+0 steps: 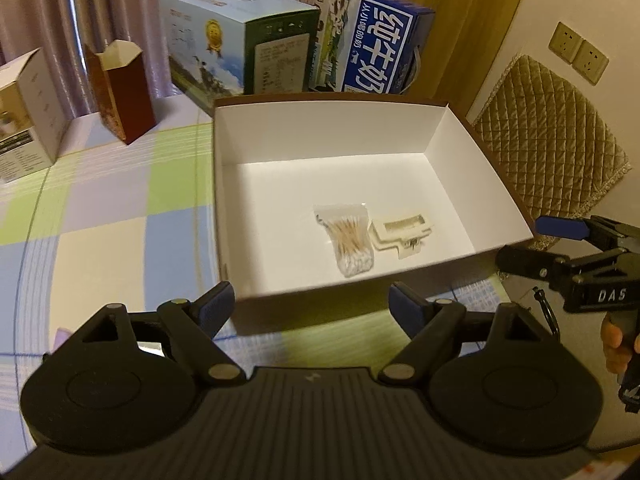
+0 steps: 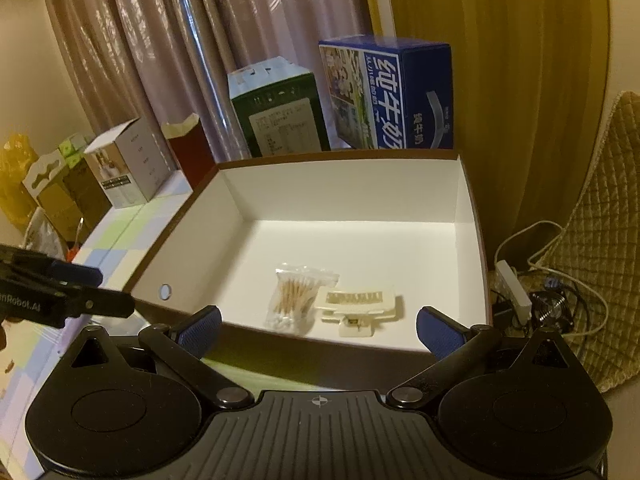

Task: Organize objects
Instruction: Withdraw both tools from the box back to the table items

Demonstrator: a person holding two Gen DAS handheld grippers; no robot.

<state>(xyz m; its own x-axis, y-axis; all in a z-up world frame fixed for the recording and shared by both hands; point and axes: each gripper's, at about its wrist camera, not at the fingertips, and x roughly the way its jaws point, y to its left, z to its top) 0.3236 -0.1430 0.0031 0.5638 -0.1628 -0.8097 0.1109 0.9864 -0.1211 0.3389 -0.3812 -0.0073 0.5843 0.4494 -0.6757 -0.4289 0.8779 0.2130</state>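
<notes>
Box (image 1: 452,136) holding swab bag (image 1: 352,240) and probably a card packet (image 1: 402,232), left gripper (image 1: 312,304) and right gripper (image 2: 318,330) spread empty: likely between placements, next fetching another item.

One open white box (image 1: 448,148) stood on the tabletop (image 1: 100,216), and two things lay inside it: one clear bag of cotton swabs (image 1: 352,240) and one small cream packet (image 1: 400,234) just beside it. Behind the box stood two big cartons, one green-sided carton (image 1: 240,48) and one blue milk carton (image 1: 368,36). To the left there were two smaller boxes with their tops open, one dark red box (image 1: 120,92) and one white box with printed labels (image 1: 28,116). Two grippers were in the room, the left gripper (image 1: 310,300) and the right gripper (image 2: 318,326), both with their fingers spread and nothing between them. On the wall sat two sockets (image 1: 578,52).
</notes>
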